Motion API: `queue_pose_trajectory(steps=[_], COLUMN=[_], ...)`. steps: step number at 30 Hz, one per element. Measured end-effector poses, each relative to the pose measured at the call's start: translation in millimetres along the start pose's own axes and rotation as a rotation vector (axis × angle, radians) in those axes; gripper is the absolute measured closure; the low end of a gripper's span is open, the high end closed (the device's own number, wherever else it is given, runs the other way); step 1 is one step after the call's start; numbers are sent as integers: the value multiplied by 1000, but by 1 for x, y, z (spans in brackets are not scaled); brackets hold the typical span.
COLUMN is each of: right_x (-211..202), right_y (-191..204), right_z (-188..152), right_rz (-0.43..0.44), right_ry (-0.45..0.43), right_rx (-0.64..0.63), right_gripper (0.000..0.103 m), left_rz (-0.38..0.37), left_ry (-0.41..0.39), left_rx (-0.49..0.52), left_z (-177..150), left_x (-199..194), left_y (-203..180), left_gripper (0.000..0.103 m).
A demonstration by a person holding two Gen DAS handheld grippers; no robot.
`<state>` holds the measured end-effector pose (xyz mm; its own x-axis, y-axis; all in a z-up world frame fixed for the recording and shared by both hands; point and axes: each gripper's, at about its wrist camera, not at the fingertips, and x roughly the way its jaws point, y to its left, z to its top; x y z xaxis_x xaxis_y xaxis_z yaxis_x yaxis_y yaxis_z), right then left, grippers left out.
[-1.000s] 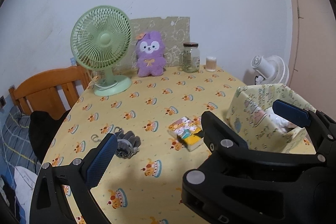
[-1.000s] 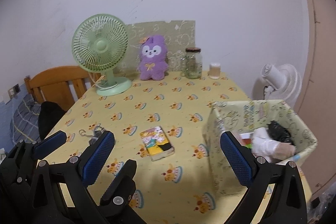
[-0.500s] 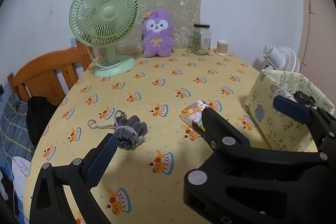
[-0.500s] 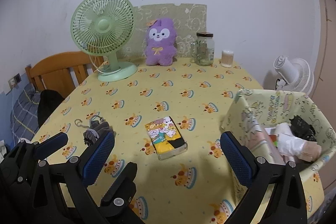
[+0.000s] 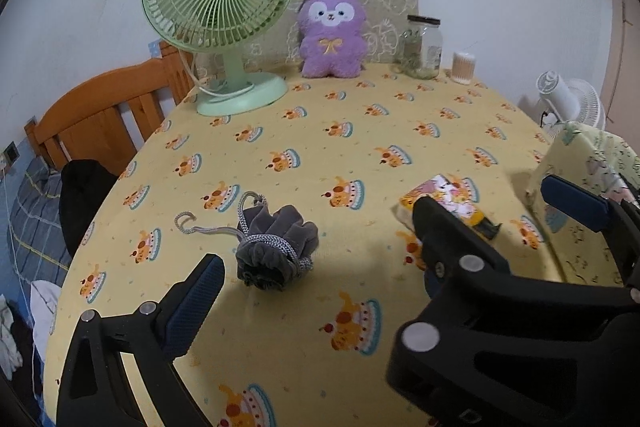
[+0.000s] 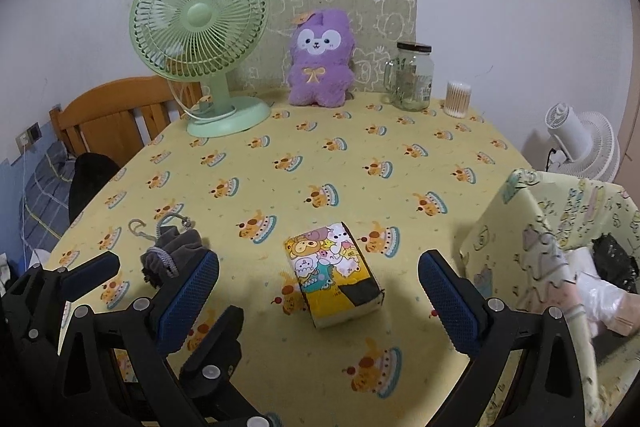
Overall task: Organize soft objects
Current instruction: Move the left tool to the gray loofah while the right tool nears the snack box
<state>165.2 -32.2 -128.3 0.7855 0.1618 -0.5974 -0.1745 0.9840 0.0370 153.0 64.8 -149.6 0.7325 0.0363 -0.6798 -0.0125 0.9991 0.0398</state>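
Jaws wide apart on both sides, nothing held: the left gripper (image 5: 376,231) hangs over the near part of the table (image 5: 360,131) and the right gripper (image 6: 320,291) is gaping too. We're in the approach step, as I read it, with the fabric bin (image 6: 560,227) at the right edge already carrying a few soft things and two more pieces out on the cloth. From the left wrist, the grey drawstring pouch (image 5: 276,247) lies at about eleven o'clock of the jaws' gap, just beyond the left pad and apart from it, cord trailing off toward nine. From the right wrist, the cartoon tissue pack (image 6: 334,279) sits dead centre between the pads, at twelve o'clock, untouched. Next move, I'd say: lower the left jaws over the pouch's bunched body rather than the cord, and close gently, since it will squash.
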Motion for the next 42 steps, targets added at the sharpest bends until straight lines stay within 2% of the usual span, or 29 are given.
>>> queue_pose_trajectory(steps=[6, 14, 19, 20, 21, 24, 37, 40, 42], right_x=[22, 47, 63, 64, 64, 62, 44, 44, 46], right_y=[-5, -15, -20, -20, -20, -19, 0, 7, 10], right_z=[0, -5, -9, -9, -8, -9, 5, 8, 8], right_rz=[0, 6, 38, 38, 30, 42, 61, 55, 56], right_ry=[56, 145, 230, 237, 233, 233, 164, 151, 153], right_rx=[24, 73, 106, 107, 101, 103, 77, 64, 57], right_gripper=[3, 12, 30, 37, 43, 47, 48, 48, 48], left_rz=[-9, -8, 12, 11, 11, 8, 56, 62, 45], left_ry=[46, 122, 163, 168, 169, 156, 73, 71, 97], left_rx=[-10, -26, -40, -41, -43, -47, -12, -7, -10], left_z=[2, 1, 0, -1, -1, -1, 13, 14, 14], left_x=[16, 34, 41, 42, 43, 40, 26, 32, 41], left_y=[4, 7, 10, 10, 10, 11, 25, 28, 29], left_gripper=[4, 5, 5, 5, 5, 7, 7, 16, 25])
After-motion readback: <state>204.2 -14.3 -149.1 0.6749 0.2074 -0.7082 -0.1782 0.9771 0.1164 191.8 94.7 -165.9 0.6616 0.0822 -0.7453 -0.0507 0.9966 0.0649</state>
